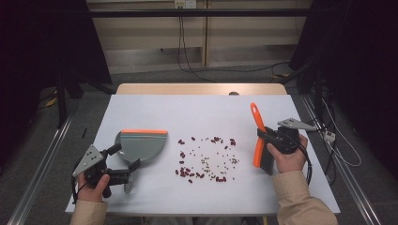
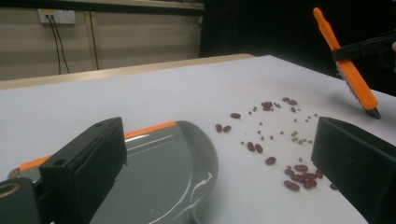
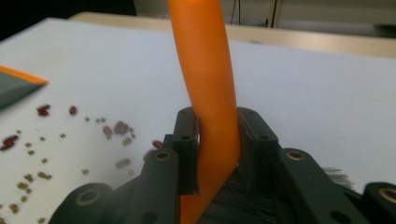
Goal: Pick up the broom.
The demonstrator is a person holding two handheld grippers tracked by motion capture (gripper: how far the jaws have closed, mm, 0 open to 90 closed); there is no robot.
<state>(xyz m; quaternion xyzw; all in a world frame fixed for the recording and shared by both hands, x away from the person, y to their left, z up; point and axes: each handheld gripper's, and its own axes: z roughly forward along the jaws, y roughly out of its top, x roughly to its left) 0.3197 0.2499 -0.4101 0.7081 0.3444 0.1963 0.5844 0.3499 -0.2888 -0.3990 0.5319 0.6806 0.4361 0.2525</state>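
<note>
A grey dustpan [image 1: 143, 143] [image 2: 163, 172] with an orange front lip lies flat on the left of the white table [image 1: 187, 108]; its corner is at the left edge of the right gripper view [image 3: 14, 84]. My left gripper [image 1: 126, 155] [image 2: 217, 140] sits at the pan's rear, jaws wide apart and open, one jaw over the pan. Red beans and small green ones [image 1: 206, 159] [image 2: 280, 140] [image 3: 46, 154] are scattered mid-table. My right gripper [image 1: 263, 136] [image 3: 217, 121] is shut on the handle of an orange brush [image 1: 256, 115] [image 2: 348, 70] [image 3: 205, 56], held tilted right of the beans.
A wooden strip [image 1: 202, 89] runs along the table's far edge. Cables [image 1: 187, 56] hang by the back wall, and metal rails [image 1: 42, 164] flank the table on the floor. Bare white surface lies beyond the beans.
</note>
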